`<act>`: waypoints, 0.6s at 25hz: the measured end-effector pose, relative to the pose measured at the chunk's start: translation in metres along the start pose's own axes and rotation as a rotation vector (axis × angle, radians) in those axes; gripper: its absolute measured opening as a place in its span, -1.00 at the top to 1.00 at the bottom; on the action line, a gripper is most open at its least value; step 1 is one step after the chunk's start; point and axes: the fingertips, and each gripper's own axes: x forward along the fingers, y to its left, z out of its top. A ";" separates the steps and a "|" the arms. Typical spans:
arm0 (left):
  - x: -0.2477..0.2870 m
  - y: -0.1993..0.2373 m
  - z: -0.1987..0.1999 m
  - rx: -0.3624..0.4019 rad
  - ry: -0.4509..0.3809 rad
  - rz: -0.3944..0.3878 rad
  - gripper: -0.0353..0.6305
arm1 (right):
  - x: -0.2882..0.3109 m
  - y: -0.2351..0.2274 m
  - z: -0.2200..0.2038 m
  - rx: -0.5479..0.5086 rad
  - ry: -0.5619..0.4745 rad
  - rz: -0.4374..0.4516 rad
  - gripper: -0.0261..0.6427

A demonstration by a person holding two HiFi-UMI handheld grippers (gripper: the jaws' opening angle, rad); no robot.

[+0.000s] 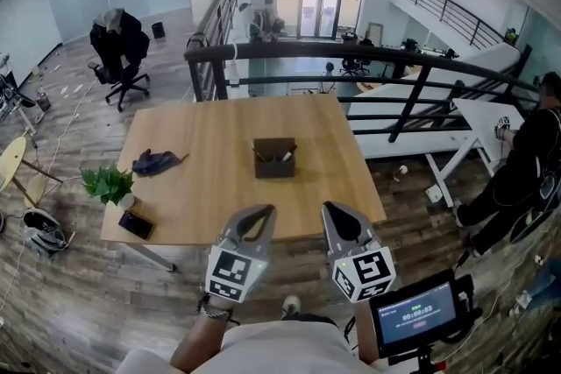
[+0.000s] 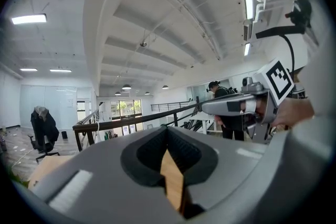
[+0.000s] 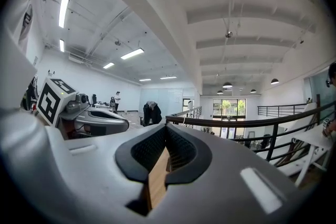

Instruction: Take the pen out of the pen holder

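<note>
While left gripper point(image 1: 262, 212) and right gripper point(image 1: 331, 208) hang clenched empty, pen holder point(image 1: 274, 163) contents blur.

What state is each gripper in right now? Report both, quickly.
Left gripper: closed, holding nothing.
Right gripper: closed, holding nothing.

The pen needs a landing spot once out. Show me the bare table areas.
Bare: the table right of the pen holder, the far strip behind the holder, and the near strip between it and the left hand-held gripper and right hand-held gripper. Crowded: the left side, with blue cloth, plant and a dark flat item.
</note>
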 end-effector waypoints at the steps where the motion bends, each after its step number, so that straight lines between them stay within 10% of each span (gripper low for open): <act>1: 0.008 0.001 0.000 -0.002 0.002 0.002 0.89 | 0.004 -0.006 0.000 -0.004 0.004 0.004 0.92; 15: 0.077 0.004 -0.001 0.000 0.025 0.040 0.89 | 0.033 -0.067 -0.012 0.014 0.020 0.050 0.92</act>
